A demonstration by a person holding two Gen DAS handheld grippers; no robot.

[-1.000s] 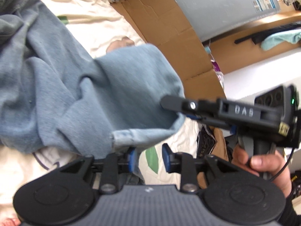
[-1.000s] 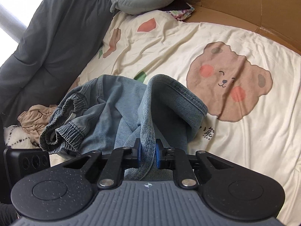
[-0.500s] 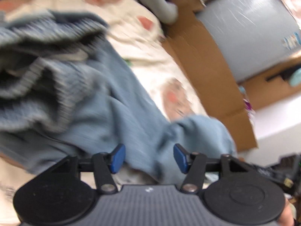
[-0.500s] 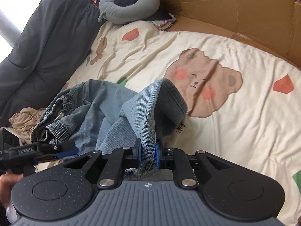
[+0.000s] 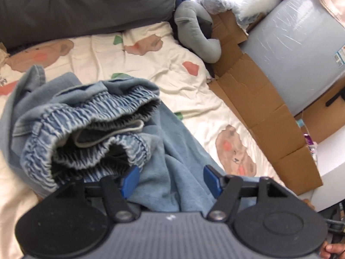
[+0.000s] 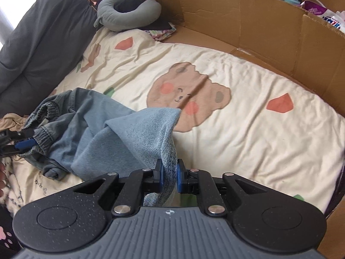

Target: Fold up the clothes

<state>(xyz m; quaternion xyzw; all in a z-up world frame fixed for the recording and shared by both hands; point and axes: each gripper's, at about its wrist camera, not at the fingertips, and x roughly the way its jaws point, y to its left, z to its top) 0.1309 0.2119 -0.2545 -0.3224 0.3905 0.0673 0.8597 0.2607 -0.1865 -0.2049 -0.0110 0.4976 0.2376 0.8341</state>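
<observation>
Light blue jeans (image 5: 176, 151) lie bunched on the cream bear-print sheet (image 6: 237, 129). Their elastic waistband (image 5: 86, 118) gapes open towards the left wrist camera. My left gripper (image 5: 170, 180) hovers just behind that waistband; its jaws are opening wide, with denim under and between them but neither pad pressing on it. In the right wrist view the left gripper (image 6: 25, 138) shows at the waistband on the far left. My right gripper (image 6: 169, 178) is shut on the hem of a jeans (image 6: 120, 133) leg, which stretches from the pile towards it.
Cardboard walls (image 6: 258, 21) run along the sheet's far and right sides. A grey neck pillow (image 6: 127, 10) and a dark grey cushion (image 6: 38, 38) lie at the back left. A tan garment (image 6: 10, 120) is crumpled beside the jeans. A hand (image 5: 332, 249) shows at bottom right.
My left gripper has let go of the leg hem, opened wide and swung to face the waistband. The right gripper has pulled its hem rightward, drawing the leg out.
</observation>
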